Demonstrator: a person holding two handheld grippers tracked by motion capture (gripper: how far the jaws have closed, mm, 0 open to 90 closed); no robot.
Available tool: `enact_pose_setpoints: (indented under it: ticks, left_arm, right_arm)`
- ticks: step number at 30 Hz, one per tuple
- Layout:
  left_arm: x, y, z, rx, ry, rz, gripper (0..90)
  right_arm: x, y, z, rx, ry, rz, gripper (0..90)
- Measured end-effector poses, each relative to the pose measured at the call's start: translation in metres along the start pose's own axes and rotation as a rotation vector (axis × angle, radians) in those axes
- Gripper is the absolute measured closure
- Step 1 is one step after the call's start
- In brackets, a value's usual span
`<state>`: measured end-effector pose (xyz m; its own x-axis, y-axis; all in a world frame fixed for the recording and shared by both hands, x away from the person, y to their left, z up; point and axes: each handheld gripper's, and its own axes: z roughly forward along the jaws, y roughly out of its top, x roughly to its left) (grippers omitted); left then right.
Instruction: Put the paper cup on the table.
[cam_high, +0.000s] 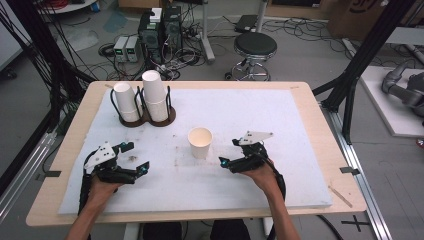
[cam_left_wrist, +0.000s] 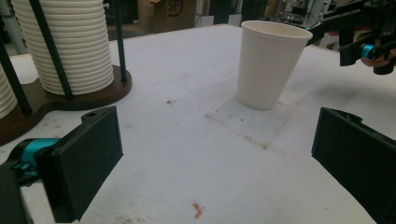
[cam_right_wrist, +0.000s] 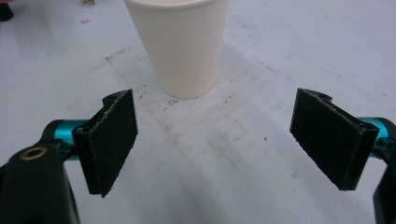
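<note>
A single white paper cup (cam_high: 200, 142) stands upright and empty near the middle of the white mat (cam_high: 280, 120). My right gripper (cam_high: 229, 152) is just to its right, open, jaws facing the cup with a small gap between. In the right gripper view the cup (cam_right_wrist: 180, 44) stands straight ahead beyond the open right gripper (cam_right_wrist: 222, 137). My left gripper (cam_high: 135, 157) is open farther to the cup's left, holding nothing. The left gripper view has the cup (cam_left_wrist: 268, 63) ahead to the right of the open left gripper (cam_left_wrist: 217, 158), with the right gripper (cam_left_wrist: 364, 42) behind it.
A dark wooden holder (cam_high: 147, 120) with two stacks of white cups (cam_high: 154, 95) stands at the mat's back left; one cup stack (cam_left_wrist: 70, 44) looms close in the left gripper view. Bare mat lies around the single cup. A stool (cam_high: 255, 47) and computers stand on the floor beyond the table.
</note>
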<state>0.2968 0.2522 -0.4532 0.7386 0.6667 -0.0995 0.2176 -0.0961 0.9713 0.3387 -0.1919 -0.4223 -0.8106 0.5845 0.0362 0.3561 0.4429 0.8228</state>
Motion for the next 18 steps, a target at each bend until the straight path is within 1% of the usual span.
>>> enact_pose_setpoints:
  ticks: [2, 4, 5, 6, 9, 12, 15, 18]
  left_arm:
    - [0.0, 0.0, 0.0, -0.003, -0.009, 0.0, 1.7]
    - [0.0, 0.0, -0.001, -0.002, -0.014, 0.001, 1.7]
    - [0.0, -0.001, -0.001, -0.003, -0.018, -0.002, 1.7]
    - [0.0, -0.001, -0.001, -0.002, -0.023, -0.003, 1.7]
    - [0.0, -0.001, -0.001, -0.005, -0.033, -0.001, 1.7]
    - [0.0, -0.001, -0.001, -0.005, -0.046, 0.001, 1.7]
    - [-0.001, -0.001, -0.001, -0.006, -0.05, 0.006, 1.7]
    - [-0.001, -0.001, -0.002, -0.007, -0.053, 0.009, 1.7]
  right_arm:
    - [-0.001, -0.006, -0.008, -0.03, 0.01, 0.01, 15.6]
    - [-0.003, -0.012, -0.015, -0.064, 0.01, 0.009, 15.6]
    - [-0.003, -0.014, -0.018, -0.073, 0.016, 0.013, 15.6]
    - [-0.004, -0.019, -0.022, -0.104, 0.013, 0.008, 15.6]
    - [-0.005, -0.03, -0.034, -0.148, 0.011, 0.016, 15.6]
    - [-0.007, -0.039, -0.041, -0.17, 0.006, 0.029, 15.6]
    - [-0.011, -0.048, -0.046, -0.181, 0.005, 0.042, 15.6]
    - [-0.014, -0.053, -0.049, -0.204, 0.007, 0.057, 15.6]
